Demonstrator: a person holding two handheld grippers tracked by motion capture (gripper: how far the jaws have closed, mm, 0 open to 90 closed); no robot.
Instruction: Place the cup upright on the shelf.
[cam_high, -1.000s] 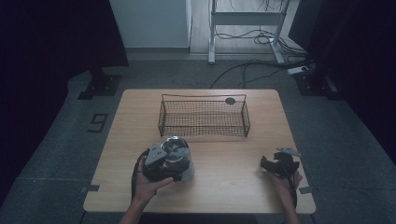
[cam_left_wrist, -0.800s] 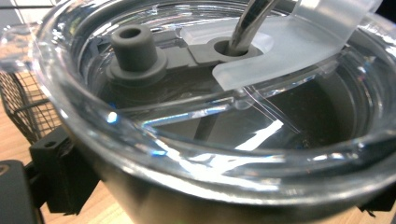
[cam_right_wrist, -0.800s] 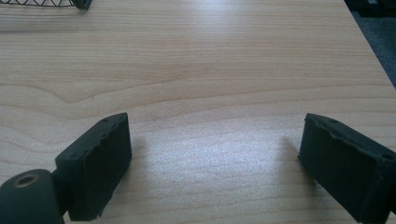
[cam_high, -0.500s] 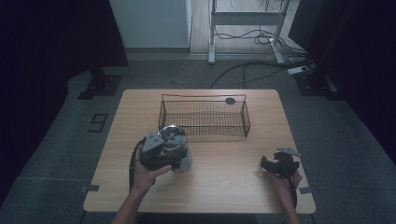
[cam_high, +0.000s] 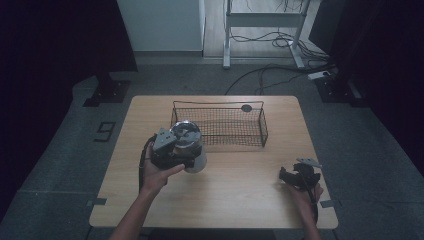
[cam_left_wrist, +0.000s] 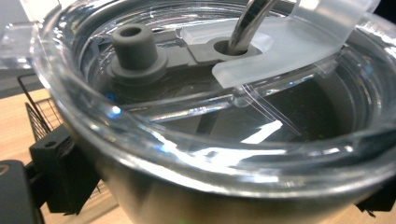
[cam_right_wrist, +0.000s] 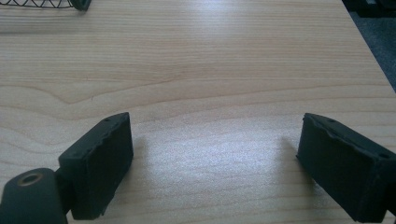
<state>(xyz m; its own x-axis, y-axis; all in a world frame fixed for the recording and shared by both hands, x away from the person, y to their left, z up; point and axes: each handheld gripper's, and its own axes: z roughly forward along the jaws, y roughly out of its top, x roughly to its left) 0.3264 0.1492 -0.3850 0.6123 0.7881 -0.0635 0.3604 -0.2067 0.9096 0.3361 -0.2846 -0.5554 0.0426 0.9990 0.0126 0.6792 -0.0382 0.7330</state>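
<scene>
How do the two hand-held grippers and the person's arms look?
Both the left gripper and the right gripper are black, each topped by a grey three-cornered plate. The right gripper's blocky matte black fingers are rectangular. A black cable loops from the left gripper. The forearms are bare, without sleeves.

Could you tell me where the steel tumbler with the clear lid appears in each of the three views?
High view: the tumbler is left of centre, in the left gripper, just in front of the wire basket.
Left gripper view: the tumbler is very close up, seen from above its clear lid.
Right gripper view: not in it; bare table.
Shared landmark: the wire basket, whose corner sits at the top left of the right gripper view.
</scene>
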